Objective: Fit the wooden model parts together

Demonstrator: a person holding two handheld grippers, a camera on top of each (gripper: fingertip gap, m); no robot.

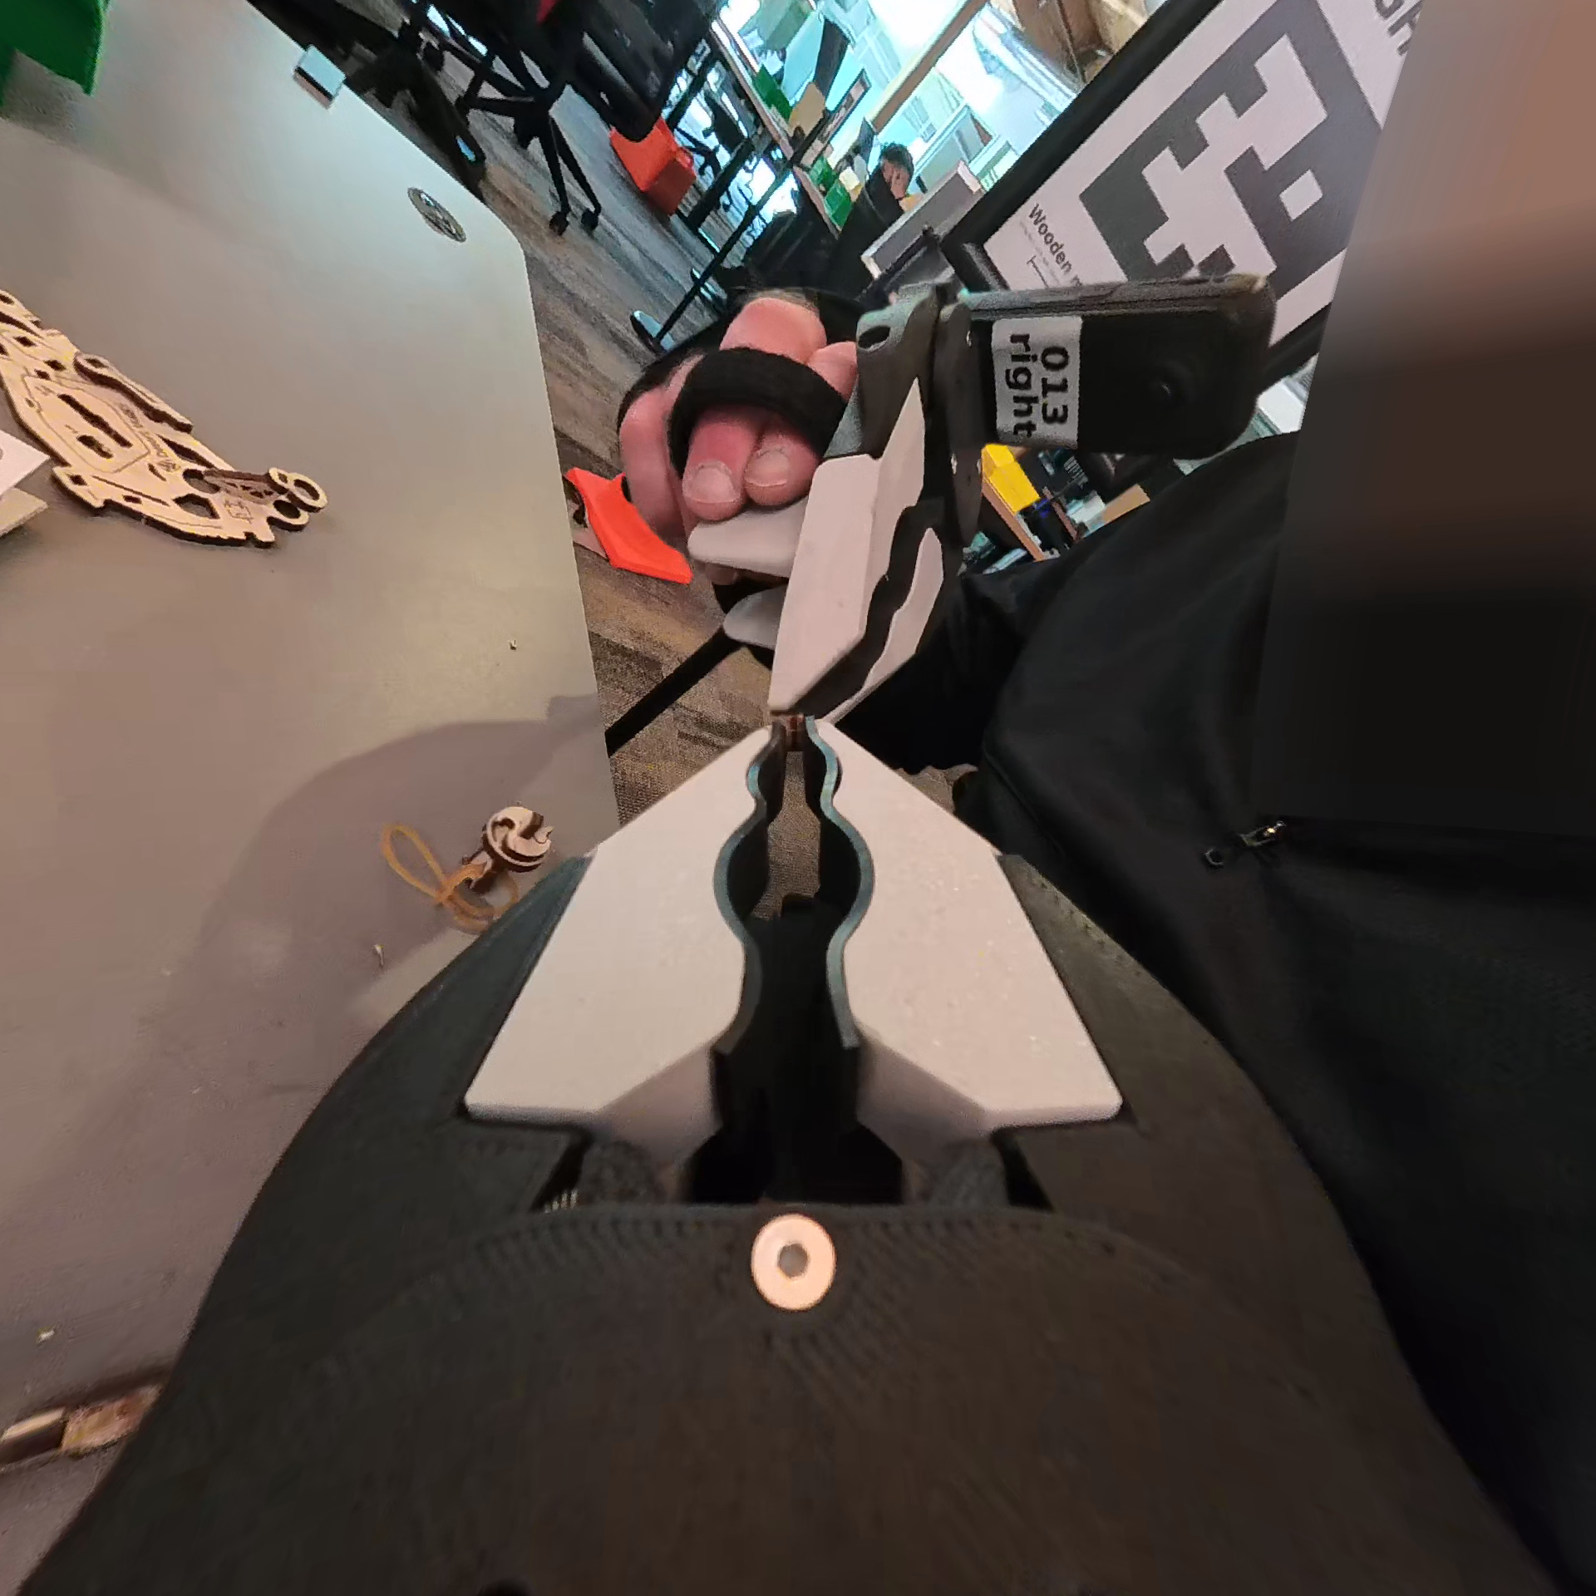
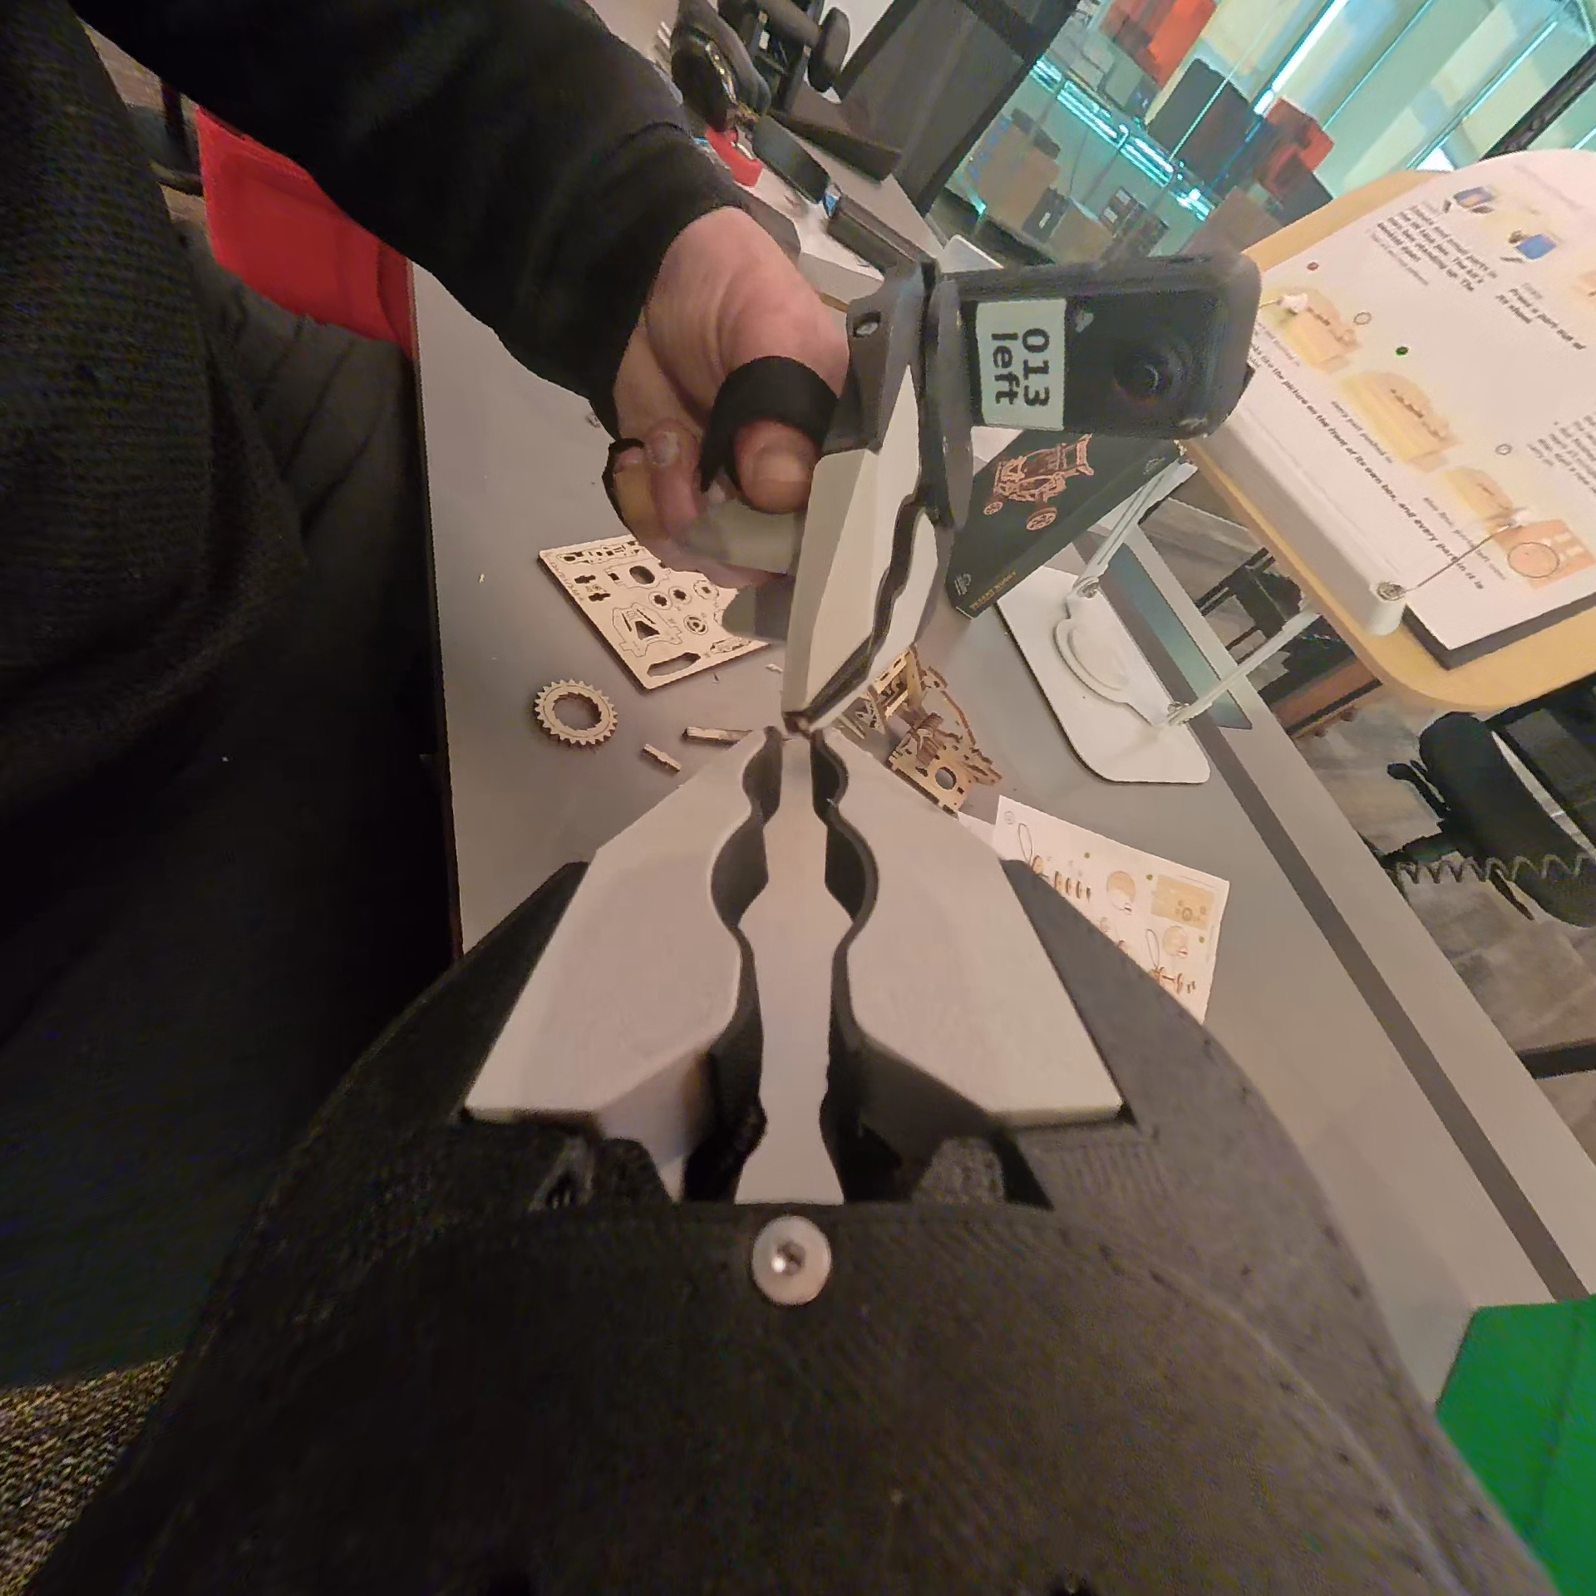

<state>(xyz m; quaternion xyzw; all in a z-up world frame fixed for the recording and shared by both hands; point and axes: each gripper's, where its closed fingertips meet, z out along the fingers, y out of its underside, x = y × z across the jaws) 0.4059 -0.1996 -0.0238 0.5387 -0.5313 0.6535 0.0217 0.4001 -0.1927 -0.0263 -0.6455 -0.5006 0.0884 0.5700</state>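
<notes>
Tongs, left (image 1: pixel 790 734) and right (image 2: pixel 793 734), meet tip-to-tip, both pinching small wooden piece (image 1: pixel 788 732).

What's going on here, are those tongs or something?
A person holds a two-finger gripper in each hand. The left gripper and right gripper meet tip to tip above the grey table, both nearly closed on a tiny wooden piece, seemingly fitting it together. Other model parts lie waiting: a cut-out sheet, a gear and a half-built model.

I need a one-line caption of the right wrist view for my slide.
Two hand-held tools meet tip to tip above the grey table, pinching a tiny wooden part; loose wooden gear and part sheet lie beyond.
</notes>
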